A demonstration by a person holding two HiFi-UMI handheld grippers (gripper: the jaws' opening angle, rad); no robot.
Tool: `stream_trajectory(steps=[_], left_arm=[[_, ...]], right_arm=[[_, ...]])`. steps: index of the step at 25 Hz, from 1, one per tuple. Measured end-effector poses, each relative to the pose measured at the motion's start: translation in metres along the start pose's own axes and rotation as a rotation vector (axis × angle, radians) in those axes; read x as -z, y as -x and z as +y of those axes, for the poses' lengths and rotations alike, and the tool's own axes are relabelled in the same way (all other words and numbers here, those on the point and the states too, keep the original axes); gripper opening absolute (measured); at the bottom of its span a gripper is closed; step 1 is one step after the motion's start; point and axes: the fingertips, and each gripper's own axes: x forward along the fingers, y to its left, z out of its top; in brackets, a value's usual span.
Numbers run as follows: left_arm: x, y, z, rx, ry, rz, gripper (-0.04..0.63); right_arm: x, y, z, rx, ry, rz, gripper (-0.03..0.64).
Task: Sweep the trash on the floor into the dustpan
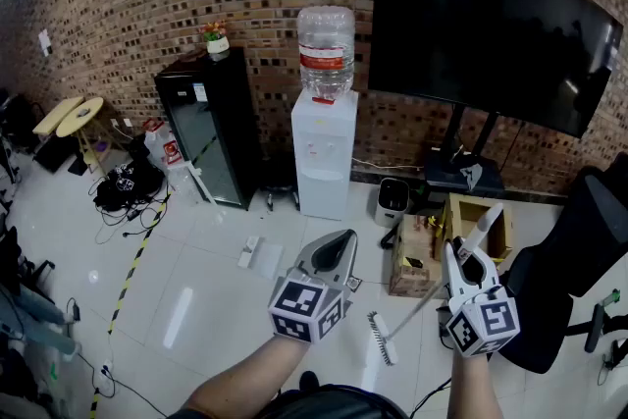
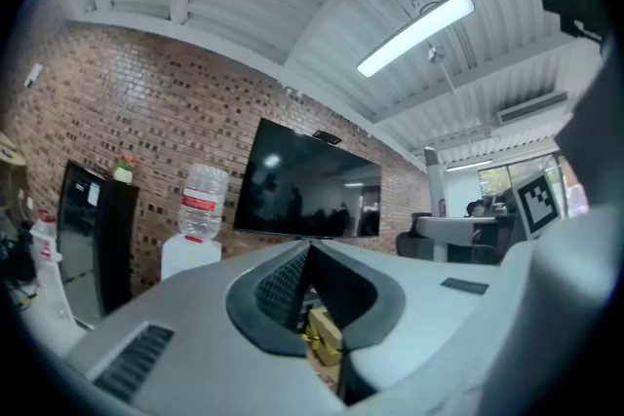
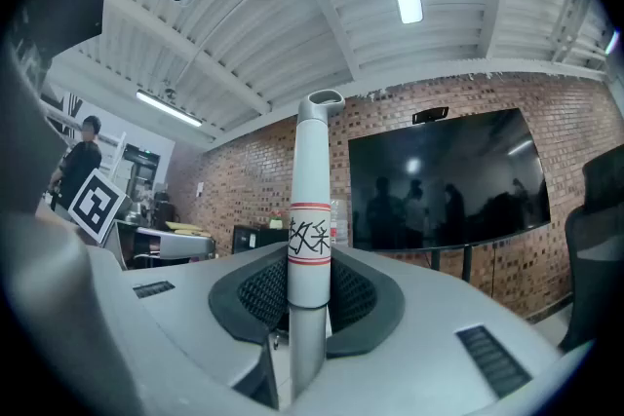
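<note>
My right gripper (image 1: 463, 257) (image 3: 310, 307) is shut on the white broom handle (image 3: 312, 180), which runs upright between its jaws. In the head view the handle slants down and left to the bristled broom head (image 1: 381, 339), which is near the floor between my two grippers. My left gripper (image 1: 339, 240) (image 2: 307, 253) is held up at centre with its jaws together and nothing in them. Some flat white trash (image 1: 257, 256) lies on the tiles, left of and beyond the left gripper. I see no dustpan.
A water dispenser (image 1: 324, 152) and a black fridge (image 1: 211, 128) stand against the brick wall, with a big TV (image 1: 491, 25) on a stand to the right. Cardboard boxes (image 1: 417, 255), a small white bin (image 1: 392, 201) and an office chair (image 1: 579, 270) crowd the right. Cables (image 1: 128, 196) lie at left.
</note>
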Motion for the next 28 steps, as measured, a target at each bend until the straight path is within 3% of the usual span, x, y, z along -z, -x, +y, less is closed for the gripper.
stream_trajectory(steps=[3,6,14,24,28], left_arm=[[-0.002,0.004,0.035,-0.028,0.02,-0.009,0.006],[-0.006,0.008,0.065,-0.005,0.007,-0.015,0.006],[-0.01,0.015,0.14,-0.051,0.045,-0.018,0.006],[-0.01,-0.049,0.195,-0.077,0.011,0.024,0.006],[-0.019,-0.077,0.229,-0.126,-0.007,0.031,0.006]], right_arm=[[0.005,-0.024,0.015,0.02,0.006,-0.011,0.094],[0.006,-0.052,0.032,0.02,0.005,-0.016,0.094],[-0.002,-0.119,0.073,-0.051,0.004,-0.027,0.094],[0.014,-0.221,0.08,-0.185,-0.018,-0.026,0.093],[0.011,-0.262,0.077,-0.234,-0.023,-0.036,0.094]])
